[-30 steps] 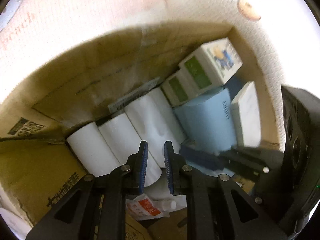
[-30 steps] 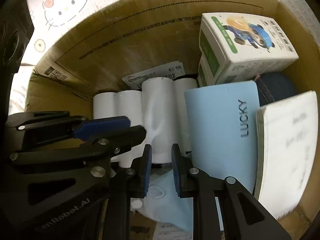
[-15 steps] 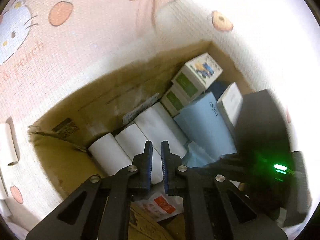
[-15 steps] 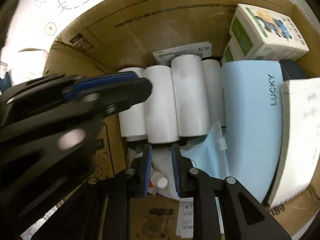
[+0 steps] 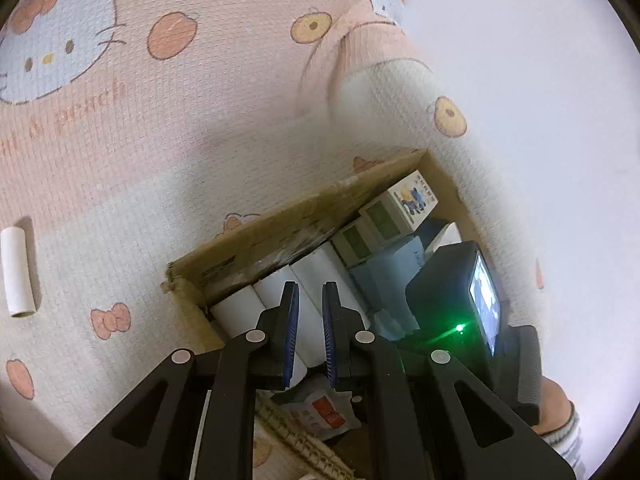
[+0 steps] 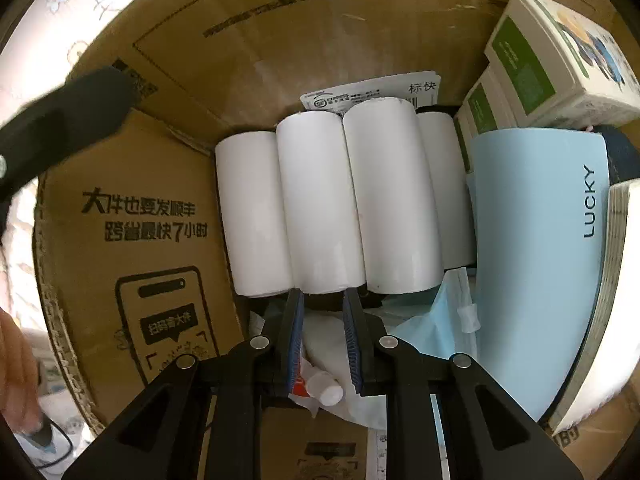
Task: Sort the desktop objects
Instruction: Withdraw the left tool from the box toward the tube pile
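A cardboard box (image 6: 120,208) holds several white paper rolls (image 6: 320,204) side by side, a light blue LUCKY book (image 6: 540,248), green-and-white small boxes (image 6: 536,60) and a white notebook (image 6: 616,280). My right gripper (image 6: 322,300) hangs in the box just before the rolls' near ends, jaws slightly apart and empty. My left gripper (image 5: 310,292) is above the box (image 5: 280,224), jaws slightly apart and empty. One white roll (image 5: 17,272) lies outside on the patterned mat at far left.
A blue face mask (image 6: 432,320), a white tube with a red label (image 6: 320,384) and wrappers lie at the box's near end. The right gripper's body (image 5: 456,312) with a green light shows in the left wrist view. The Hello Kitty mat (image 5: 160,120) surrounds the box.
My left gripper has risen up and out of the box, so the mat and the loose roll show. My right gripper has pulled back slightly from the rolls.
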The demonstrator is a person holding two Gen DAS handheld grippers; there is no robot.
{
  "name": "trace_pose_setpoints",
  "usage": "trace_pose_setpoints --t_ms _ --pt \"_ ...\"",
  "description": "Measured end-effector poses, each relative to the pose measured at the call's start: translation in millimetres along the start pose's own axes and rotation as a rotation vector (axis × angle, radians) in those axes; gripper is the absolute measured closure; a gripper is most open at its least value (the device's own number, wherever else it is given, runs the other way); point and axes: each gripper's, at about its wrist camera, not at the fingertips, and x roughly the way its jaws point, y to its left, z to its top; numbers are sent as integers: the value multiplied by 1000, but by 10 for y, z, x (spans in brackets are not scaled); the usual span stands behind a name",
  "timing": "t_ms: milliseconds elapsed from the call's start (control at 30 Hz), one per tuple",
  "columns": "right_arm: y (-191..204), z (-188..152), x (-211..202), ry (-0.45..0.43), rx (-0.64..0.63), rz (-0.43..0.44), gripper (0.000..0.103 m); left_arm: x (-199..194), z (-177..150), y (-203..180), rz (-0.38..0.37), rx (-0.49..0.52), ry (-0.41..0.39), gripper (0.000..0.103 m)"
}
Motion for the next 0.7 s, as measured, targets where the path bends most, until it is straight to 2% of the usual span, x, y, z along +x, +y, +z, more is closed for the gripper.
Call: trace_pose_setpoints --t_ms 167,333,400,433,467,500,533,567,600,667,700 --pt "143 -74 -187 -43 -18 -38 86 -231 -91 70 -59 -14 -61 91" --pt "372 -153 -555 -142 -47 -46 86 -550 -290 163 -24 7 -155 91" --pt "508 -163 -725 -191 -74 -73 86 -648 -379 219 21 30 -192 91" --pt "698 -42 -788 -217 -93 -95 86 -679 -417 246 47 44 -209 91" --pt "609 -210 -881 -244 -113 -121 86 -727 -478 284 92 69 -239 91" --pt "525 -52 -1025 -270 -136 -150 86 -771 -509 292 125 91 -256 91" --pt "622 -44 -1074 -297 -160 -185 86 -774 -548 328 168 112 -269 91" --pt "448 -175 -1063 -315 -177 -206 86 -778 -591 374 221 131 -277 91" --pt "512 -263 -1051 -327 -193 -216 86 -766 -638 441 267 149 -278 91" --pt "570 -259 -1142 -343 -230 -206 86 -738 -712 569 304 167 -262 91" --pt "604 -247 -1025 -343 -240 -197 86 -723 -758 655 320 167 -250 91"
